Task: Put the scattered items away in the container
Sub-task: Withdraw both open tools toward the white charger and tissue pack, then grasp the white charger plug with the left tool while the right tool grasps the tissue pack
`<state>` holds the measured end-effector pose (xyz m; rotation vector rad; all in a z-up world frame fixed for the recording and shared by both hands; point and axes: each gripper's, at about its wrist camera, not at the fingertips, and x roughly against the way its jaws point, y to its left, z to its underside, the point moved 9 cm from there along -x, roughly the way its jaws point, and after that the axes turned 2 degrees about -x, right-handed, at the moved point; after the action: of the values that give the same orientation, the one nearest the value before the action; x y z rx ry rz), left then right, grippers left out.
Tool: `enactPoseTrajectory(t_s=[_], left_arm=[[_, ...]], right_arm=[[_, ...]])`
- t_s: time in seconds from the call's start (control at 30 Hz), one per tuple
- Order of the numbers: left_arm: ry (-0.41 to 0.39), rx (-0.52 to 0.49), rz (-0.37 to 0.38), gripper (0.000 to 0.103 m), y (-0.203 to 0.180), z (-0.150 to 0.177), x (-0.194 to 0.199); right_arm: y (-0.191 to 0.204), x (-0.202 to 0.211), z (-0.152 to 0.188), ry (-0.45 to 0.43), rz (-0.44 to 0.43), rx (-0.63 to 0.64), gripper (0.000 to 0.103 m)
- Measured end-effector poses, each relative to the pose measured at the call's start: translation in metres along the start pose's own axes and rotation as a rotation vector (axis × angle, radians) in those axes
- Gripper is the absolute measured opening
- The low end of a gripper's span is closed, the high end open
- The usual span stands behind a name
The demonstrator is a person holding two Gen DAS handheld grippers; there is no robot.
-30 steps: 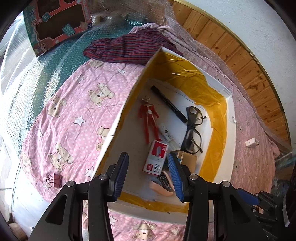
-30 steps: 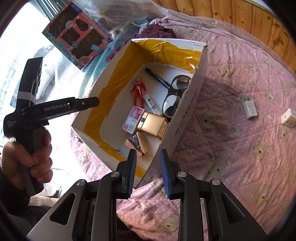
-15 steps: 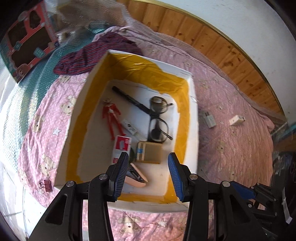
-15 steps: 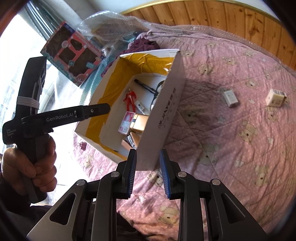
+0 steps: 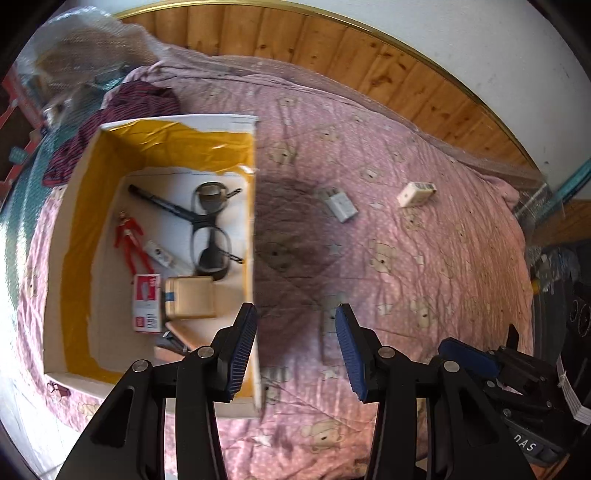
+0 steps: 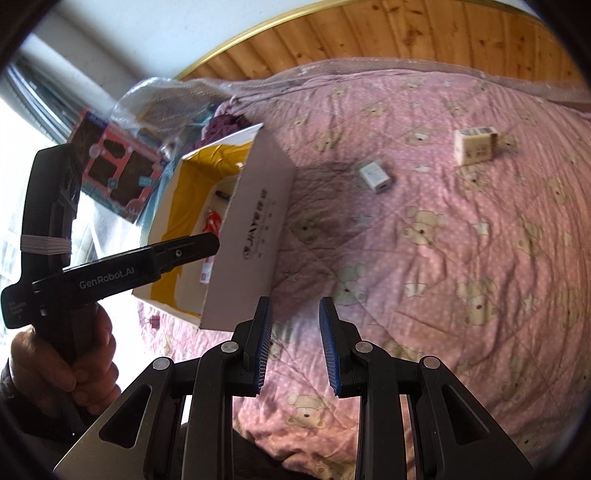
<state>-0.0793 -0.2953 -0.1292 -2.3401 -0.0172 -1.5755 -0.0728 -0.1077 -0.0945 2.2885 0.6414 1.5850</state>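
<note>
A white cardboard box (image 5: 255, 206) lined with yellow tape stands on the pink bear quilt. It holds black glasses (image 5: 210, 236), a black pen (image 5: 159, 201), a red figure (image 5: 127, 236) and small packets. A white charger plug (image 5: 341, 203) and a cream packet (image 5: 415, 192) lie loose on the quilt to the right of the box. My left gripper (image 5: 295, 345) is open and holds nothing, hovering over the box's right wall. My right gripper (image 6: 295, 345) is open and holds nothing too, beside the box wall (image 6: 255, 229), well short of the plug (image 6: 375, 175) and the packet (image 6: 476, 144).
A hand (image 6: 62, 362) holds the left gripper's handle at the left. A striped cloth (image 5: 122, 107) and bubble wrap (image 5: 92, 48) lie behind the box, with a toy package (image 6: 118, 170) farther left. A binder clip (image 6: 155, 319) lies by the box's near corner. A wooden headboard (image 6: 406, 33) borders the bed.
Both cameras have swung right, from the inside of the box toward the quilt with the plug and the packet. Both grippers stay open and hold nothing.
</note>
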Motion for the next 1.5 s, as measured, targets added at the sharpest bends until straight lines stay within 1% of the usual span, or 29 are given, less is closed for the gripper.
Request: enactPoseTrajectory(t_s=[0.13,0.3,0.4,0.6,0.7,0.77,1.0,1.23,1.33,1.5], left_arm=[[0.006,-0.031,0.022,0.048,-0.026,-0.008,-0.006],[0.009,-0.058,0.035,0.051,-0.048,-0.021,-0.015],[0.022,-0.047,0.051,0.053,-0.056,-0.029,-0.024],[0.048,-0.003,0.073,0.053,-0.059,-0.043,-0.041],[0.058,0.015,0.083,0.054,-0.059,-0.051,-0.05],[0.065,0.026,0.089,0.055,-0.059,-0.057,-0.056],[0.089,0.05,0.089,0.057,-0.061,-0.084,-0.084],[0.147,0.07,0.091,0.057,-0.065,-0.104,-0.127],[0.175,0.077,0.088,0.057,-0.067,-0.109,-0.149],[0.212,0.105,0.07,0.057,-0.065,-0.117,-0.184]], right_arm=[[-0.019,0.009,-0.003,-0.02,0.004,-0.05,0.03],[-0.037,0.015,-0.01,-0.031,0.002,-0.108,0.031],[-0.047,0.017,-0.016,-0.035,-0.003,-0.146,0.033],[-0.062,0.012,-0.035,-0.032,-0.014,-0.212,0.035],[-0.07,0.006,-0.051,-0.032,-0.019,-0.25,0.037],[-0.076,0.002,-0.062,-0.034,-0.02,-0.28,0.04],[-0.106,-0.015,-0.108,-0.041,-0.007,-0.385,0.042],[-0.145,-0.04,-0.142,-0.021,-0.003,-0.49,0.043],[-0.164,-0.051,-0.157,-0.02,-0.002,-0.549,0.045],[-0.202,-0.067,-0.183,-0.025,-0.002,-0.689,0.046]])
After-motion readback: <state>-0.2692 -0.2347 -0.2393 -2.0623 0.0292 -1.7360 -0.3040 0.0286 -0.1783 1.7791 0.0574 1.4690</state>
